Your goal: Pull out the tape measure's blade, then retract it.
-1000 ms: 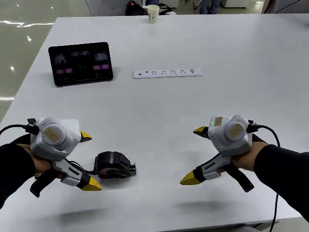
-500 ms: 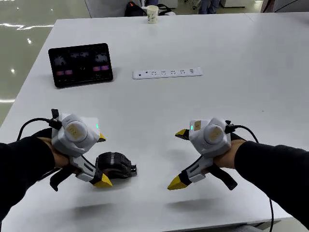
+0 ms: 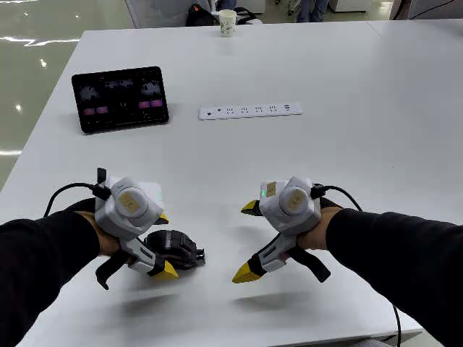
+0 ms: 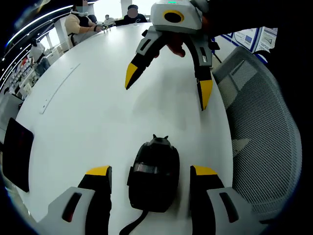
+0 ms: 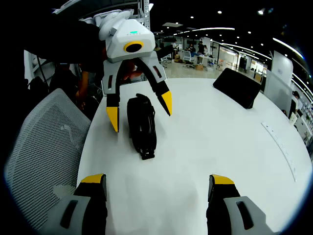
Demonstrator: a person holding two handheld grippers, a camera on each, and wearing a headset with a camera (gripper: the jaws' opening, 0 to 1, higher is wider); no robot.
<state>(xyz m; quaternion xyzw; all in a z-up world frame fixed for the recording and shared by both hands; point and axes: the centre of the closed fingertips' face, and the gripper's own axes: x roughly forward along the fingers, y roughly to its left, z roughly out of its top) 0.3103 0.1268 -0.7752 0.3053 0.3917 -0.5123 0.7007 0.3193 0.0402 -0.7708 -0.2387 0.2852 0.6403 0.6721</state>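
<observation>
White laminate makes up the one table (image 3: 325, 130) you are working at, and one grey mesh chair (image 4: 259, 122) sits at its near edge. Toward the far left corner stands one dark tablet (image 3: 120, 97), and one white power strip (image 3: 249, 110) lies to its right, about midway across. You hold two grippers. The left gripper (image 3: 166, 245) is spread wide with a jaw on each side of the tape measure; the left gripper view shows a gap on both sides, so nothing is clamped yet. The right gripper (image 3: 245, 241) is also spread wide and carries nothing; it hangs near the tape measure and aims back at it. One black tape measure (image 4: 154, 174) lies flat close to the near edge, left of the middle, with its blade mouth and hook facing the right gripper. One paper cup (image 3: 228, 22) stands at the far edge. No blade shows outside the case, so I judge the task barely begun: you have only lined up. Clamping the case, catching the hook, drawing the blade out and letting it run back are all left to do.
</observation>
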